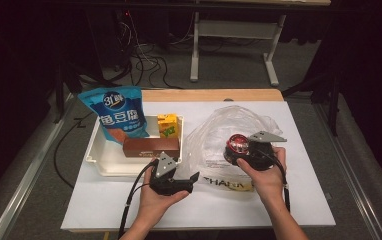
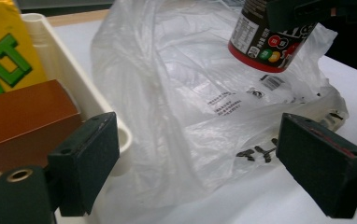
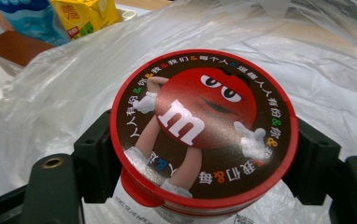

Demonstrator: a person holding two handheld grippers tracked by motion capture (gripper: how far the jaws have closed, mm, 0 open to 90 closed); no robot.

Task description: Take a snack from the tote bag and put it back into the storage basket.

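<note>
My right gripper (image 1: 243, 151) is shut on a round candy tub (image 1: 237, 145) with a red lid (image 3: 204, 126), held above a crumpled clear plastic bag (image 1: 219, 135). In the right gripper view both black jaws press the tub's sides. The left gripper view shows the tub (image 2: 270, 39) from below, hanging over the bag (image 2: 190, 102). My left gripper (image 1: 188, 181) stands open near the bag's front left corner, beside the white tray (image 1: 101, 162); its pads (image 2: 90, 163) have nothing between them.
The white tray holds a blue snack bag (image 1: 116, 112), a yellow drink carton (image 1: 168, 125) and a brown box (image 1: 151, 147). The table's front edge runs just below my hands. Cables and a metal frame lie on the floor beyond the table.
</note>
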